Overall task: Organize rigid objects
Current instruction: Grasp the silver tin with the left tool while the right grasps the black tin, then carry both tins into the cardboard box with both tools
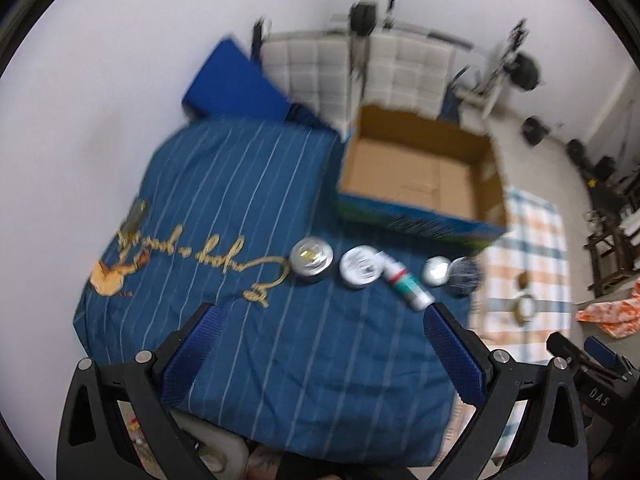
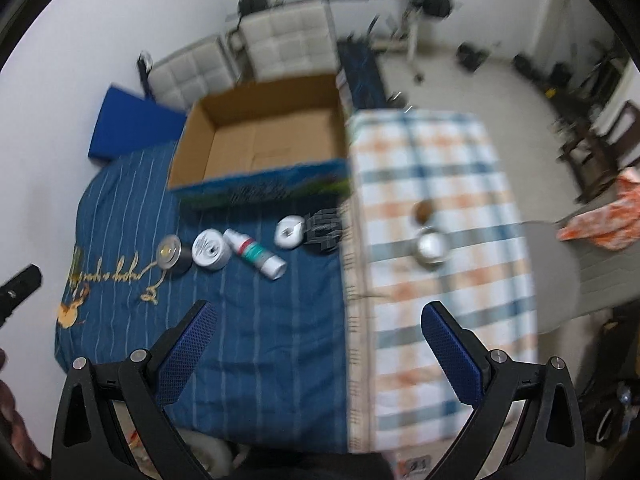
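Note:
A row of small items lies on the blue striped cloth (image 1: 240, 200): a silver tin (image 1: 311, 258), a white round jar (image 1: 360, 268), a white spray bottle (image 1: 406, 284) on its side, a white roll (image 1: 437, 271) and a dark round object (image 1: 464, 278). The same row shows in the right wrist view: tin (image 2: 173, 258), jar (image 2: 210, 250), bottle (image 2: 256, 254), roll (image 2: 290, 232), dark object (image 2: 324, 230). An open cardboard box (image 1: 416, 172) (image 2: 264, 136) stands behind them. My left gripper (image 1: 320, 316) and right gripper (image 2: 318, 316) are open and empty, hovering in front of the row.
A checked cloth (image 2: 432, 240) lies to the right, with a metal bowl (image 2: 432, 246) and a small brown object (image 2: 423, 210) on it. A blue cushion (image 1: 236, 80) and white padded chairs (image 1: 312, 68) stand behind. An orange cloth (image 2: 600, 224) lies at far right.

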{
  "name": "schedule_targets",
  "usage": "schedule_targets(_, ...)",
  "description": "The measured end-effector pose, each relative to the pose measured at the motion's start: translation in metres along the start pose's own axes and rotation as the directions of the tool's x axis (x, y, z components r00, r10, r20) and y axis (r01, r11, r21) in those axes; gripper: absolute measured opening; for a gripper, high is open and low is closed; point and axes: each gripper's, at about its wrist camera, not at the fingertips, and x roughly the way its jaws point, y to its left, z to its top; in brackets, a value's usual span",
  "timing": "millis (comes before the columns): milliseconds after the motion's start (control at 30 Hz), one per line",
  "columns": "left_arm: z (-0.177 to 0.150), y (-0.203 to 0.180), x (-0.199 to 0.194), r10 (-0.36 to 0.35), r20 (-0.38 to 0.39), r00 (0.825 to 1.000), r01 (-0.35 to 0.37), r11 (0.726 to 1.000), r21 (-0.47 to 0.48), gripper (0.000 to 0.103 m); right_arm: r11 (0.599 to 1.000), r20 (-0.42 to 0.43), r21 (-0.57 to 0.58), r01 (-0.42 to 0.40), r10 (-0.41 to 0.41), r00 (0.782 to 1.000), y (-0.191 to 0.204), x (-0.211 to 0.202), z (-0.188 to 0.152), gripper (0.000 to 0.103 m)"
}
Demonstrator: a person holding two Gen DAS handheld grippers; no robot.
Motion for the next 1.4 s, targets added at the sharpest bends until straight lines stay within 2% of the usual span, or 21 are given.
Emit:
schedule_targets(100,0.009,0.017,0.069,-0.006,-0.105,0.994,0.002,0.999,-0.034,0.103,1.000,-0.072,-0.022,-0.016,0.014,0.997,0.020,0.070,0.012,0.103)
schedule_targets(233,0.020,0.025,0.145,-0.004,-0.200,0.980,-0.005,0.999,-0.046,0.103,0.998,-0.142,0.002,0.065,-0.064,0.988,0.029,0.159,0.041,0.103)
schedule_targets(367,0.032,0.027,0.209,-0.025,-0.293,0.956,0.006,0.998,-0.067,0.101,0.988,-0.196,0.064,0.141,-0.126,0.972,0.015,0.216,0.063,0.102)
schedule_targets(467,0.042,0.026,0.244,-0.049,-0.335,0.941,0.018,0.995,-0.094,0.101,0.975,-0.265,0.090,0.204,-0.174,0.948,0.004,0.254,0.075,0.102)
schedule_targets(633,0.053,0.017,0.293,-0.060,-0.415,0.908,0.027,0.996,-0.084,0.101,0.961,-0.356,0.171,0.220,-0.147,0.923,-0.017,0.297,0.082,0.097)
schedule_targets(700,0.054,0.013,0.306,-0.050,-0.438,0.897,0.027,0.998,-0.058,0.101,0.958,-0.375,0.178,0.224,-0.144,0.916,-0.020,0.306,0.082,0.091)
schedule_targets(867,0.048,0.013,0.332,-0.011,-0.477,0.879,-0.005,0.999,-0.031,0.098,0.954,-0.388,0.238,0.182,-0.078,0.918,-0.026,0.319,0.083,0.090)
schedule_targets(1000,0.043,0.010,0.345,-0.036,-0.495,0.868,0.022,0.999,-0.032,0.071,0.954,-0.388,0.231,0.192,-0.091,0.917,-0.023,0.327,0.092,0.090)
schedule_targets(1033,0.041,0.008,0.346,-0.042,-0.496,0.868,0.032,0.999,-0.029,0.070,0.953,-0.400,0.231,0.198,-0.092,0.912,-0.023,0.330,0.093,0.088)
schedule_targets(1100,0.040,0.005,0.345,-0.028,-0.479,0.877,0.031,1.000,-0.002,0.069,0.951,-0.427,0.212,0.226,-0.118,0.897,-0.024,0.338,0.093,0.084)
schedule_targets(1167,0.037,0.004,0.344,-0.028,-0.467,0.884,0.036,0.999,0.009,0.069,0.952,-0.420,0.200,0.232,-0.131,0.898,-0.026,0.344,0.090,0.078)
schedule_targets(1300,0.018,0.000,0.331,-0.026,-0.477,0.879,0.043,0.999,0.025,0.069,0.954,-0.445,0.166,0.249,-0.153,0.882,-0.026,0.343,0.074,0.077)
schedule_targets(1400,-0.011,0.001,0.314,-0.039,-0.503,0.863,0.065,0.997,0.033,0.069,0.957,-0.471,0.145,0.251,-0.156,0.868,-0.022,0.334,0.055,0.077)
